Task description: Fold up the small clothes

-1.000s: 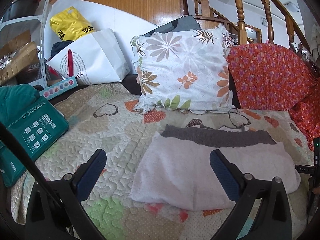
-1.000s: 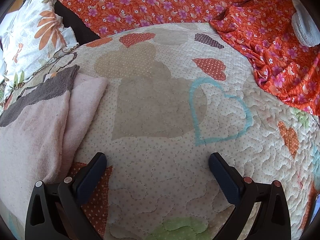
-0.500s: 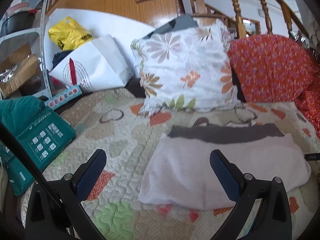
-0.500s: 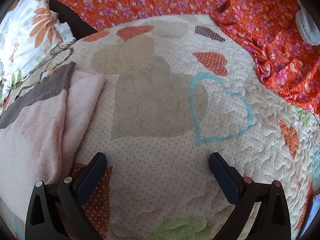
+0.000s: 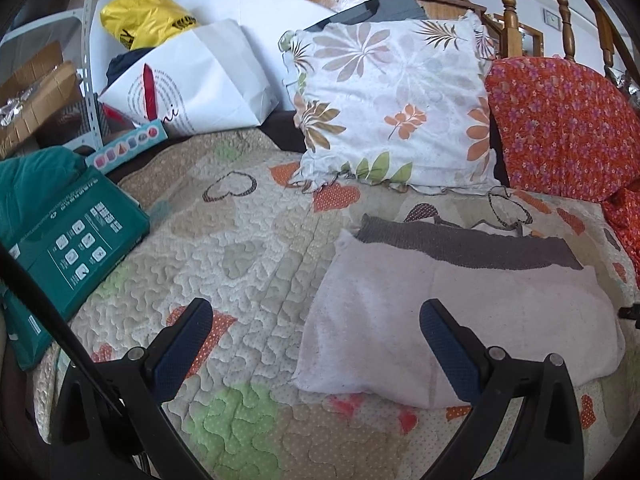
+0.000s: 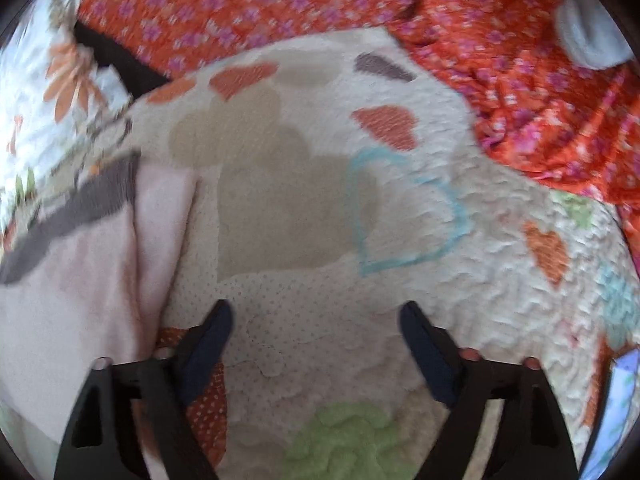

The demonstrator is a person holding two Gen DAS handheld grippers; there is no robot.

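Note:
A folded pale pink garment with a grey waistband (image 5: 452, 312) lies flat on the heart-patterned quilt (image 5: 240, 248). My left gripper (image 5: 316, 316) is open and empty, hovering just in front of the garment's left edge, its right finger over the cloth. In the right wrist view the same garment (image 6: 80, 272) lies at the left. My right gripper (image 6: 316, 320) is open and empty above bare quilt (image 6: 320, 200) to the garment's right; that view is blurred.
A floral cushion (image 5: 392, 104) leans behind the garment. Orange flowered cloth (image 5: 560, 128) covers the right side and shows in the right wrist view (image 6: 520, 80). A green box (image 5: 76, 248) lies at the left, white bag (image 5: 192, 80) and yellow bag (image 5: 140, 16) behind it.
My left gripper has shifted left, so the garment sits further right in its view. My right gripper has moved slightly and its jaws have narrowed a little. The garment has not moved.

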